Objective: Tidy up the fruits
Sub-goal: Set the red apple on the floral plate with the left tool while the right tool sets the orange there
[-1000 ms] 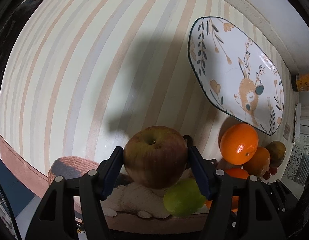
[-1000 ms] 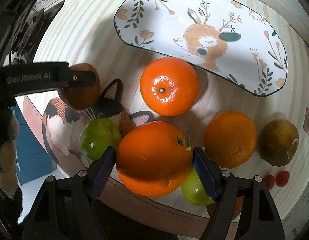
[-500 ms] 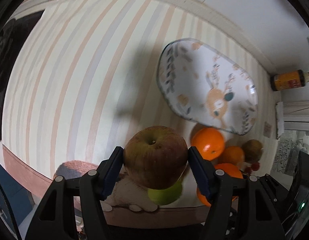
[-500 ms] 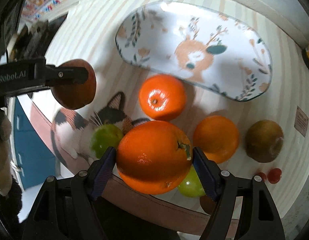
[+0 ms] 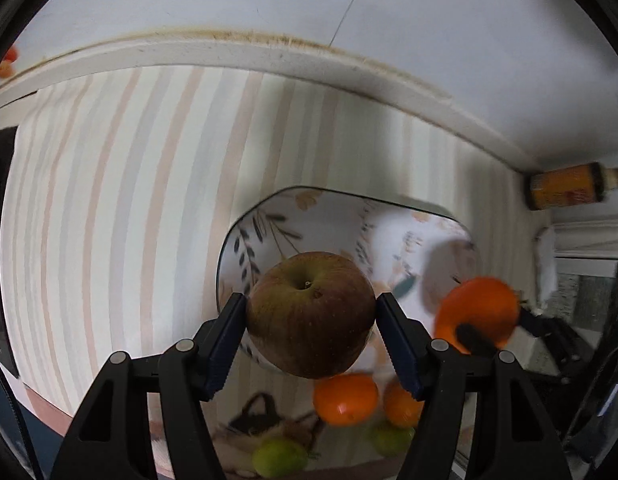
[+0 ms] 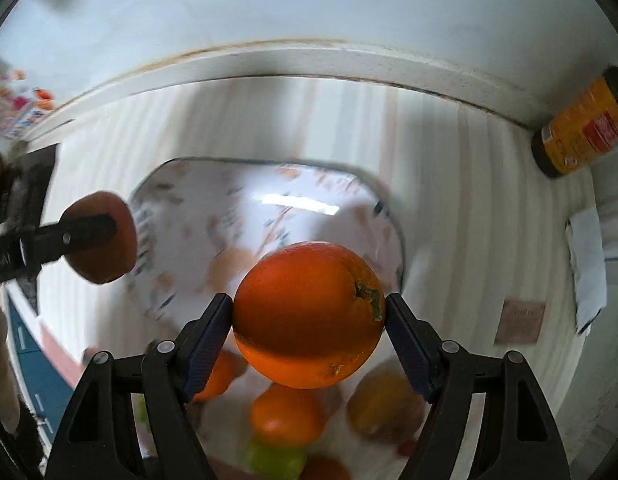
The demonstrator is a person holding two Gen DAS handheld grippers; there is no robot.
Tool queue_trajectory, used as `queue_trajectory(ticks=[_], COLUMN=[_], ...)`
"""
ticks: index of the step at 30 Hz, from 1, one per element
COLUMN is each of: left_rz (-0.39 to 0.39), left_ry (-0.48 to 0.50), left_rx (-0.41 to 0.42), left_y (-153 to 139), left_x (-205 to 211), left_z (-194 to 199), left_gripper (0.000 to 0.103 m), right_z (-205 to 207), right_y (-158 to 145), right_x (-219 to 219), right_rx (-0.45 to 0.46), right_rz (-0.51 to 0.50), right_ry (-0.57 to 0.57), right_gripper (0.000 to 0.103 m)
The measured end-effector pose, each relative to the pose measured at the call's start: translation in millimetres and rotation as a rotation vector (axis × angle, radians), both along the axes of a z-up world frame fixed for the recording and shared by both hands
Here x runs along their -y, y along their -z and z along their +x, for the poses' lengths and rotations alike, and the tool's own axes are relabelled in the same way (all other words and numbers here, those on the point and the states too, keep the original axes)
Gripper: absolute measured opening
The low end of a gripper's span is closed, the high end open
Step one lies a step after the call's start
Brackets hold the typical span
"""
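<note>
My left gripper (image 5: 311,318) is shut on a red-green apple (image 5: 311,314) and holds it in the air above the near left end of the patterned oval plate (image 5: 397,236). My right gripper (image 6: 309,318) is shut on a large orange (image 6: 309,314), also in the air over the near part of the plate (image 6: 245,208). The plate holds no fruit. The right gripper's orange shows in the left wrist view (image 5: 479,312); the apple shows in the right wrist view (image 6: 105,248).
Two oranges (image 5: 345,398), green fruits (image 5: 279,458) and a brownish fruit (image 6: 383,404) lie on the striped tablecloth (image 5: 129,200) below the grippers. A yellow-labelled bottle (image 6: 581,128) lies at the back right by the white wall. A cat-patterned mat (image 5: 265,432) lies near the front edge.
Both grippers have risen and moved forward with their fruits, from over the fruit pile to over the plate. The loose fruits on the cloth stayed put.
</note>
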State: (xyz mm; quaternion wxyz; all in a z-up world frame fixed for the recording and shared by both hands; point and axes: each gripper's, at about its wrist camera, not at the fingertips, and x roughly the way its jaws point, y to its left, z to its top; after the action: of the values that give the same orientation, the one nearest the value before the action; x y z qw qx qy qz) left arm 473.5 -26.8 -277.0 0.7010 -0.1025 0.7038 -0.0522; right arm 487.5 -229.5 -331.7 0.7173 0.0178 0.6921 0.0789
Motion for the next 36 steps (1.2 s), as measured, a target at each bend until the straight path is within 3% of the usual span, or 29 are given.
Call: queue_trajectory(ticks=[5, 12, 14, 17, 27, 36], left_rz=[0.035, 0.05, 0.064, 0.07, 0.166, 0.261], left_ry=[0.027, 0.04, 0.039, 0.047, 0.009, 0.006], left_rx=[-0.064, -0.08, -0.049, -0.011, 0.069, 0.218], left_y=[30.8, 41.6, 36.8, 26.5, 7.7, -38.2], left_x=[9.2, 18.8, 19.5, 20.9, 14.7, 11.9], left_z=[20.6, 27.1, 25.6, 23.4, -15.1, -76.8], left_gripper=[0.064, 0.064, 0.066, 0.09, 0.09, 0.09], right_z=[26.2, 41.6, 43.1, 39.3, -6.3, -62.3], right_y=[25.7, 18.3, 9.5, 4.7, 3.7, -44.4], right_x=[0.2, 13.9, 16.9, 20.9, 31.5, 28.6], right_rx=[-0.07, -0.053, -0.043, -0.024, 0.016, 0.141], right_rz=[0.027, 0.121, 0.126, 0.091, 0.021, -0.042], right_ry=[0.044, 0.109, 0.112, 0.11, 0.143, 0.149], right_gripper=[0.079, 0.082, 0.094, 0.096, 0.096, 0.096])
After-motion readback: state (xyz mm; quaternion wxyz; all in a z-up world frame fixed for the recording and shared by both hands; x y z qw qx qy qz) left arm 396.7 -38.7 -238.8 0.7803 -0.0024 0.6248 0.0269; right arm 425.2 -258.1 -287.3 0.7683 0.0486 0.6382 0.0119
